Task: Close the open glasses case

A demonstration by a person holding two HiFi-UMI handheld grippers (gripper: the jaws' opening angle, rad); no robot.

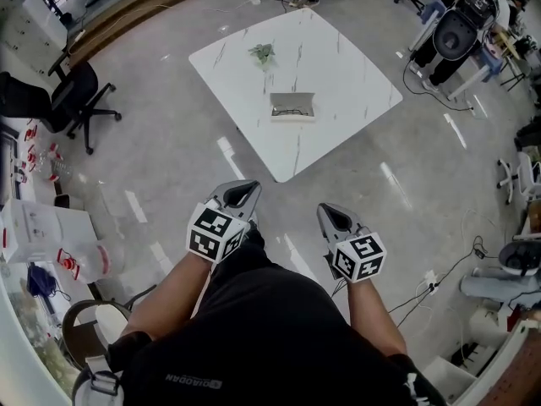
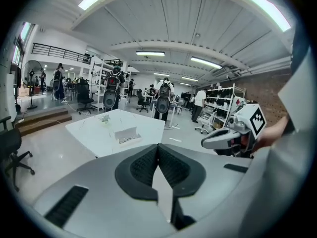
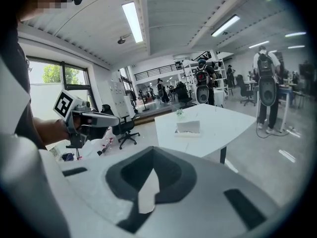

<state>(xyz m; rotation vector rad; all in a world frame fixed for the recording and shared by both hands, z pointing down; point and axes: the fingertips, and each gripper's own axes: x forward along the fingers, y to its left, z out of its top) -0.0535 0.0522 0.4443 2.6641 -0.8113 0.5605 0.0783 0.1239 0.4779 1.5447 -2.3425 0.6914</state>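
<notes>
The open glasses case (image 1: 292,106) lies on a white marble table (image 1: 338,66), lid standing up, dark glasses inside. It also shows in the left gripper view as the case (image 2: 128,134) and in the right gripper view as the case (image 3: 188,127). Both grippers hang in the air over the floor, well short of the table. My left gripper (image 1: 241,194) (image 2: 158,148) is shut with nothing in it. My right gripper (image 1: 335,217) (image 3: 153,153) is likewise shut and empty. Each gripper appears in the other's view: the right gripper (image 2: 223,139), the left gripper (image 3: 96,119).
A small green plant (image 1: 262,53) stands on the table behind the case. A black office chair (image 1: 74,100) is at the left, white boxes (image 1: 42,227) lower left. A black machine on a stand (image 1: 461,30) and floor cables (image 1: 439,91) are at the right.
</notes>
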